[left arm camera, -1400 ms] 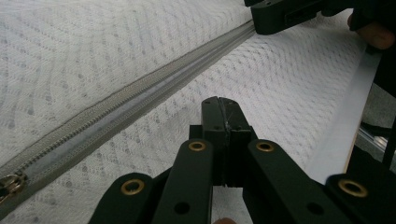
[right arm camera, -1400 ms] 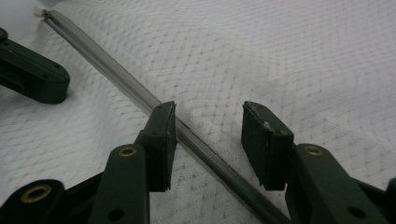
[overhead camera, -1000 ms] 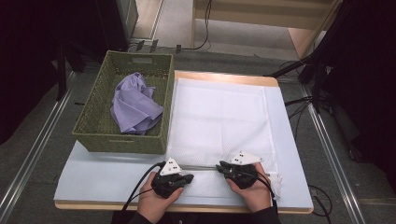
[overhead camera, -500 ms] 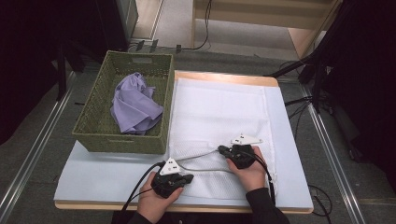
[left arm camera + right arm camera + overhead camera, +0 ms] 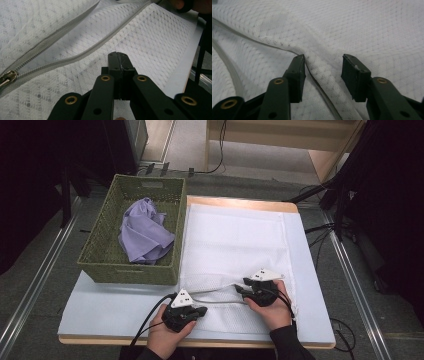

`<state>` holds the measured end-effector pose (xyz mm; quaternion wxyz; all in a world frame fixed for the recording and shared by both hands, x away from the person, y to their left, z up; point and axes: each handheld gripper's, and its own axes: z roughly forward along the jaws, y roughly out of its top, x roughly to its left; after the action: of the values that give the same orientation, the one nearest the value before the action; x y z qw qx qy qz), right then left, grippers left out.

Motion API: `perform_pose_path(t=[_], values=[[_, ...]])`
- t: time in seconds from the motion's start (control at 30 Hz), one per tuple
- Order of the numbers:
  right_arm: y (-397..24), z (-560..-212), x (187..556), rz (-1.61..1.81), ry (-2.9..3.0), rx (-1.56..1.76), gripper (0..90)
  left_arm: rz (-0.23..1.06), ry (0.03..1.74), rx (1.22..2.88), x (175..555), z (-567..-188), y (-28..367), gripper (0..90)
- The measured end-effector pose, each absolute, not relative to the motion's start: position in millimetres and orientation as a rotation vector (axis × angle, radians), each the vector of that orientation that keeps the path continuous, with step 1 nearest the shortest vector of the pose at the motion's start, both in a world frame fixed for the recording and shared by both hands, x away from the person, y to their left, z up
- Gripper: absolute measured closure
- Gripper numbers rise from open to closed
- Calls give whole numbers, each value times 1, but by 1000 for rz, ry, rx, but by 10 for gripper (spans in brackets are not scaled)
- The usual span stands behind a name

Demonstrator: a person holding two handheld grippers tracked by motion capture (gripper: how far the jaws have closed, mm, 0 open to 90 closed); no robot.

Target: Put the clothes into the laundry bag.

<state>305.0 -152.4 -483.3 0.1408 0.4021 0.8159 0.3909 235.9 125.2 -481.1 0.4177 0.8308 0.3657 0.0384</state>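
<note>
Holding left gripper [image 5: 194, 312] pinched shut on mesh bag [image 5: 235, 240] at table's front edge. Right gripper [image 5: 243, 291], just opening, standing wide around lifted zipper edge [image 5: 322, 72], pulled farther back than a second ago. Likely regripping to widen the opening.

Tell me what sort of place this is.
Likely a lab or workshop recording station, not a home: a pale blue tabletop on a bare grey floor with metal rails, loose black cables, and a woven green basket beside a white mesh laundry bag.

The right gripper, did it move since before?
Yes. The right gripper slid up the table, away from its near edge toward the basket side, jaws just opening over the mesh bag.
</note>
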Motion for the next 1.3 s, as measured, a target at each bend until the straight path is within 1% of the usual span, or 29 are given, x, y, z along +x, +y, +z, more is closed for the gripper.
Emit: perform_pose_path(t=[0.13, 0.23, 0.33, 0.4, 0.43, 0.47, 0.5, 0.53, 0.57, 0.67, 0.7, 0.77, 0.9, 1.23, 1.3], values=[[-151, -482, 304, 1106, 2379, 1185, 406, 97, 916, 2086, 236, -481, 125, 900], [-146, -484, 299, 1043, 2363, 1120, 377, 98, 916, 2087, 236, -481, 125, 900], [-147, -487, 296, 1080, 2328, 1134, 384, 100, 916, 2085, 235, -481, 125, 900], [-149, -487, 296, 1086, 2323, 1139, 438, 101, 916, 2085, 235, -481, 125, 900], [-149, -487, 296, 1087, 2316, 1142, 497, 101, 916, 2085, 235, -481, 125, 900], [-150, -487, 295, 1086, 2305, 1147, 527, 100, 916, 2085, 236, -481, 125, 900], [-150, -486, 295, 1084, 2299, 1150, 591, 100, 916, 2085, 236, -481, 125, 900], [-150, -486, 294, 1088, 2296, 1151, 636, 100, 916, 2086, 236, -481, 125, 900], [-150, -486, 294, 1084, 2293, 1155, 660, 98, 916, 2086, 236, -481, 125, 900], [-153, -485, 297, 1087, 2260, 1226, 831, 95, 919, 2082, 236, -481, 125, 900], [-155, -484, 298, 1098, 2264, 1245, 873, 95, 917, 2084, 236, -481, 125, 900], [-157, -484, 298, 1116, 2272, 1239, 899, 94, 917, 2084, 236, -481, 125, 900], [-156, -477, 294, 1174, 2222, 1206, 900, 91, 920, 2080, 236, -481, 125, 900], [-159, -442, 284, 1338, 2123, 1175, 900, 76, 932, 2069, 237, -481, 126, 900], [-160, -439, 283, 1349, 2116, 1169, 900, 70, 922, 2070, 236, -481, 126, 876]])
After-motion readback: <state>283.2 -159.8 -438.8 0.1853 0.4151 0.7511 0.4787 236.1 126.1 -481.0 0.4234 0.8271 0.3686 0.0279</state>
